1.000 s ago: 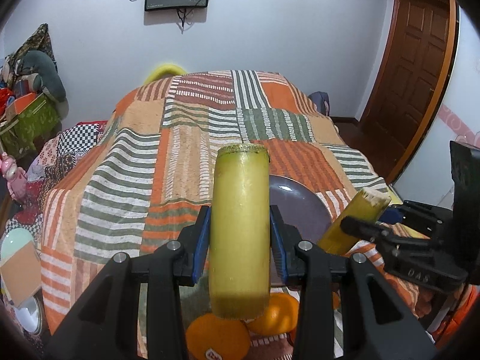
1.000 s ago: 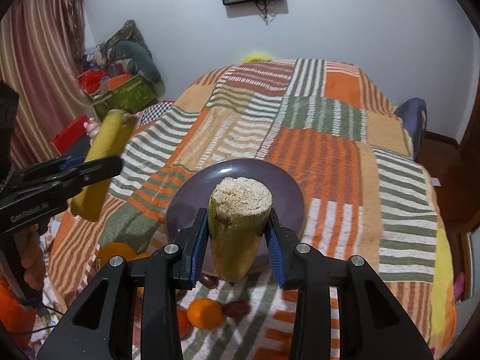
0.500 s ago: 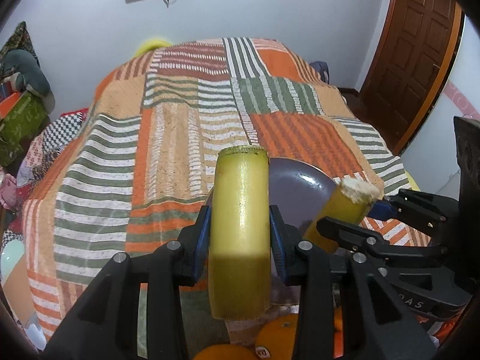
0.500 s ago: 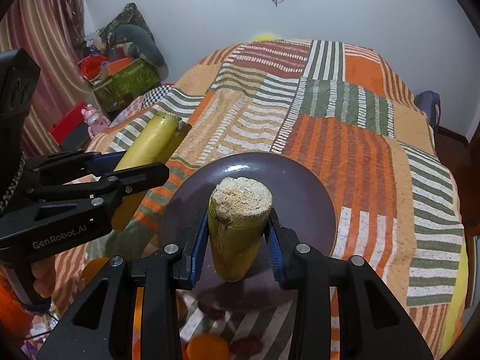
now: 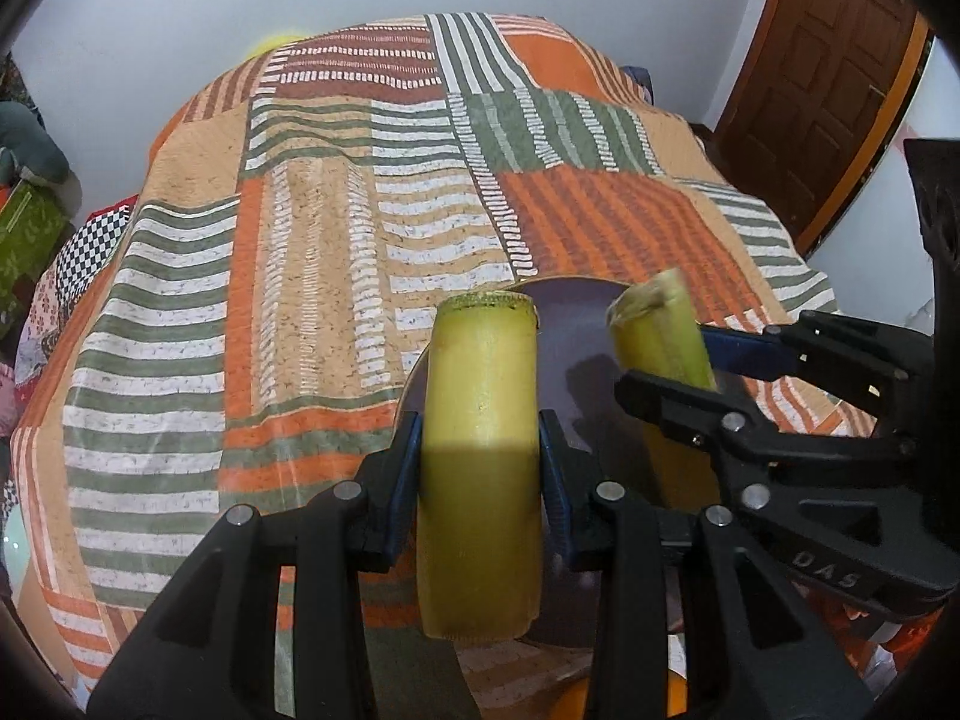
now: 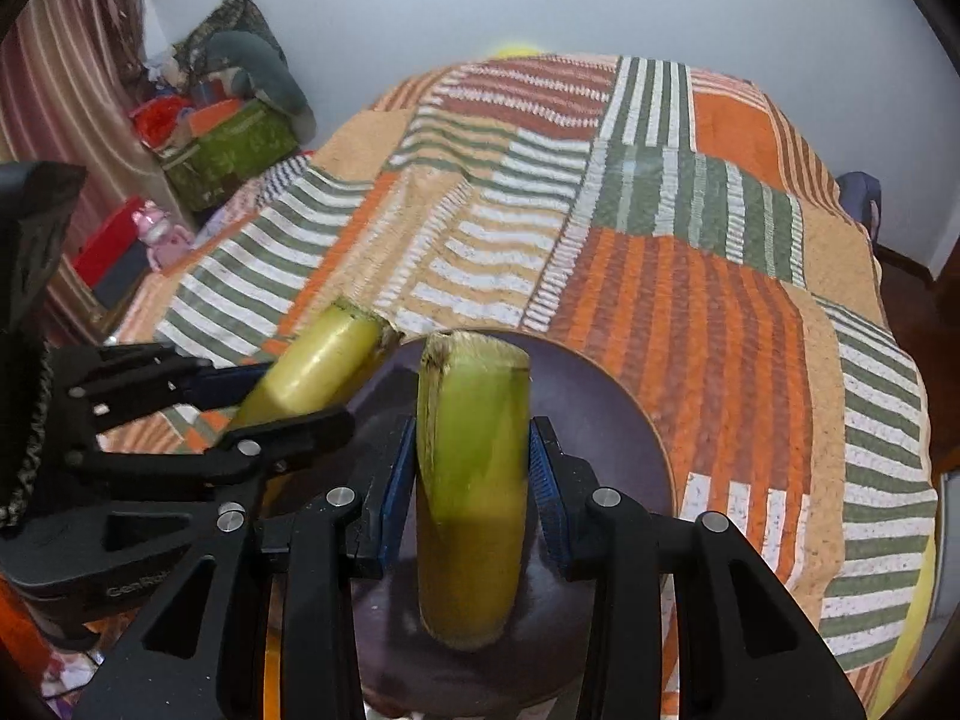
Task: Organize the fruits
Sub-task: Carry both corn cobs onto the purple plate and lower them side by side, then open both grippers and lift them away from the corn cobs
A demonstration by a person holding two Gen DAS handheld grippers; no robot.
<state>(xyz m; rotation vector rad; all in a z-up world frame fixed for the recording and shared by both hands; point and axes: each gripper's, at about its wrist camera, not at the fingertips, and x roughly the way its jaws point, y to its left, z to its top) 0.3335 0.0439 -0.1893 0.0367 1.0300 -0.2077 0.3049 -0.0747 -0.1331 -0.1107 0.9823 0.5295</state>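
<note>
My left gripper (image 5: 480, 468) is clamped on a yellow-green cut stalk segment (image 5: 480, 456), its blue pads pressing both sides. My right gripper (image 6: 471, 480) grips a second greenish stalk piece with a fibrous cut end (image 6: 474, 480). Both pieces hang over the round dark purple plate (image 6: 606, 420), just ahead of my fingers, on the striped patchwork bedspread (image 5: 300, 300). An orange fruit (image 5: 573, 699) peeks out below the left gripper.
</note>
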